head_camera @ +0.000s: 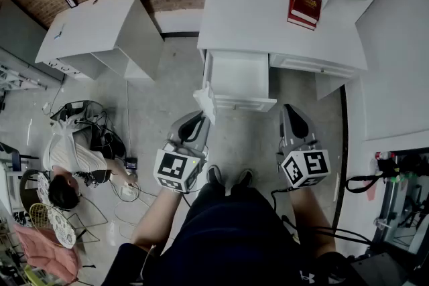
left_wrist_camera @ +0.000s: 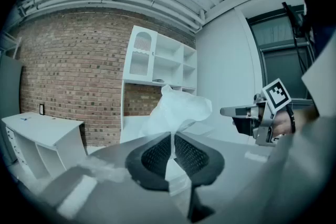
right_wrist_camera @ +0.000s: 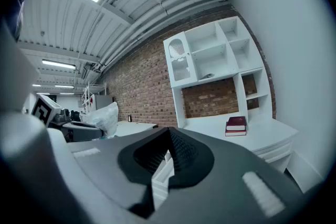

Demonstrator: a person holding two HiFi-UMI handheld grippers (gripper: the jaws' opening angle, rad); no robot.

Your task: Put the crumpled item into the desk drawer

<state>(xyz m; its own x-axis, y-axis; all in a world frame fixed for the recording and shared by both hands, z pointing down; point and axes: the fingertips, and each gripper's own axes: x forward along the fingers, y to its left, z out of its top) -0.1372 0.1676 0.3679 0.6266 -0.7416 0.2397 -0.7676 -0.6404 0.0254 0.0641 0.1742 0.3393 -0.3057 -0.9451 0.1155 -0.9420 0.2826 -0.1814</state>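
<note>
Left gripper view shows the wad [left_wrist_camera: 178, 110] pinched by its lower edge in the left claw [left_wrist_camera: 172, 139], with most of it billowing free above the tips. In the head view it sits by the near left corner of the open drawer [head_camera: 239, 77], not yet over the cavity. Whether it brushes the drawer front I cannot tell.

Several things could go wrong from here, as I judge it:
- **Slipping out:** the hold is on a thin fold of something light and springy, so a quick swing could pull it loose and drop it on the floor in front of the counter [head_camera: 255, 10].
- **Missing the drawer:** let go where it hangs now, it would probably fall outside or perch on the front rim, so it needs carrying further in and lower.
- **Sticking or springing up:** it may cling to a pad at release. Being bulky, it may also rise above the drawer walls and catch if the drawer is pushed shut.

The left claw is clenched on the wad, its pads almost meeting with only the thin sheet between them. The right claw [head_camera: 293, 118] is clenched too, pads together and nothing between them. It is held low before the drawer's right end, apart from the wad, and I see it touching nothing. The books [head_camera: 305, 8] lie far back on the counter, out of the way.
</note>
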